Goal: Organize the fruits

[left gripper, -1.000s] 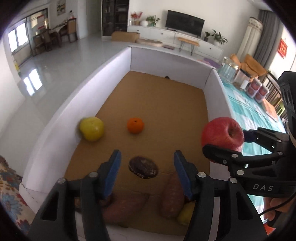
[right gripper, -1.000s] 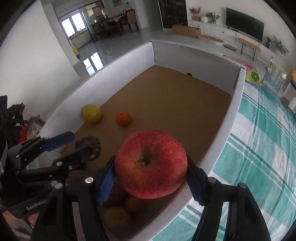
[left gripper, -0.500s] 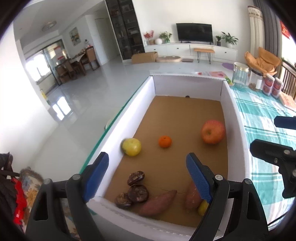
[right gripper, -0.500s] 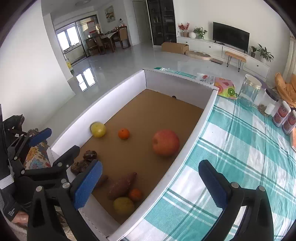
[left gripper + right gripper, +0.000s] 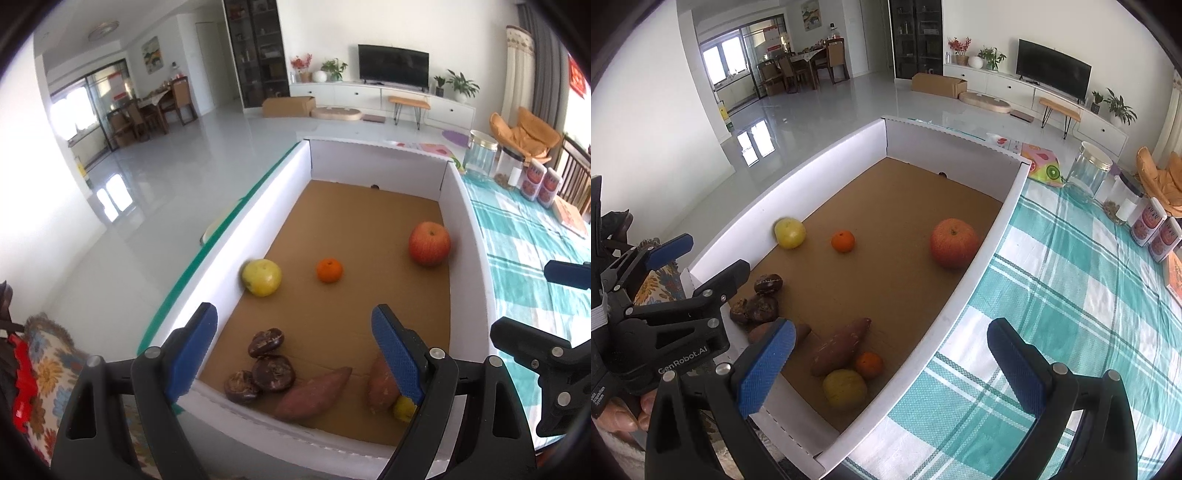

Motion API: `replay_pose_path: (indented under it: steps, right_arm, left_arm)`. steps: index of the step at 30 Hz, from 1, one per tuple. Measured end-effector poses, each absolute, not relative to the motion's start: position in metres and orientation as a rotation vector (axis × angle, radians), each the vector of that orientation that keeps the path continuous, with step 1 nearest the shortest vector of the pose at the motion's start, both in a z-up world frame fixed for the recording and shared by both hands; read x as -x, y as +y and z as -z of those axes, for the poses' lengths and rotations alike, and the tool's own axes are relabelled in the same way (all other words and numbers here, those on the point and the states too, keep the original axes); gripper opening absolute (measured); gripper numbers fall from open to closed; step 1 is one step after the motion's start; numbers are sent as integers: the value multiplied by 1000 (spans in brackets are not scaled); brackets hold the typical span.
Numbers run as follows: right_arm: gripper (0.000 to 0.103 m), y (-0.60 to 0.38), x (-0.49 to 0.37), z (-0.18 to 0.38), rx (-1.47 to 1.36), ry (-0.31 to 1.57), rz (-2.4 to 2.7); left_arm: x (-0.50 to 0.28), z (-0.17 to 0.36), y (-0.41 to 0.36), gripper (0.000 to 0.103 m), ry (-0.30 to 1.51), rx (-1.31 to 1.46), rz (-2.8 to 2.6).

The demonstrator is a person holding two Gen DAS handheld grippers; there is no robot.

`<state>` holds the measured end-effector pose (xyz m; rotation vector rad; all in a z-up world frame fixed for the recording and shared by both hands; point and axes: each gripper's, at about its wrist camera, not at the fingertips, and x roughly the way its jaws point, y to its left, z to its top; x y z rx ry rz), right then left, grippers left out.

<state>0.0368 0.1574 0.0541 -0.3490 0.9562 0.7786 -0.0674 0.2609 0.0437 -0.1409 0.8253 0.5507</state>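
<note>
A white-walled cardboard box point(image 5: 469, 236) point(image 5: 982, 258) holds the fruit. A red apple point(image 5: 429, 243) point(image 5: 955, 243) lies by its right wall. A small orange point(image 5: 329, 270) point(image 5: 843, 241) and a yellow fruit point(image 5: 261, 277) point(image 5: 790, 232) sit mid-box. Three dark wrinkled fruits point(image 5: 273, 373) point(image 5: 761, 306), two sweet potatoes point(image 5: 314, 393) point(image 5: 842, 345), another small orange point(image 5: 870, 364) and a yellow-green fruit point(image 5: 845, 387) crowd the near end. My left gripper point(image 5: 293, 321) point(image 5: 714, 254) hangs open above the near end, holding nothing. My right gripper point(image 5: 892, 332) point(image 5: 521, 301) is wide open over the box's near right wall, also without a load.
A teal checked tablecloth point(image 5: 1071, 295) covers the table right of the box. Glass jars point(image 5: 1087, 170) and printed cans point(image 5: 1148, 225) stand at its far right. A patterned cushion point(image 5: 48, 369) lies left of the box. A person's fingers point(image 5: 646, 406) show at the lower left.
The right gripper let go of the red apple, which now lies in the box by the right wall. Both grippers opened wider and drew back and upward; the left left a dark fruit behind.
</note>
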Motion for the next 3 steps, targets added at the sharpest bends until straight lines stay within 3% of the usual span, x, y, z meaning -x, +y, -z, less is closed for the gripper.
replay_pose_path:
  steps: [3]
  right_arm:
    - [103, 159, -35, -52, 346, 962, -781]
  left_arm:
    - [68, -42, 260, 88, 825, 141, -550]
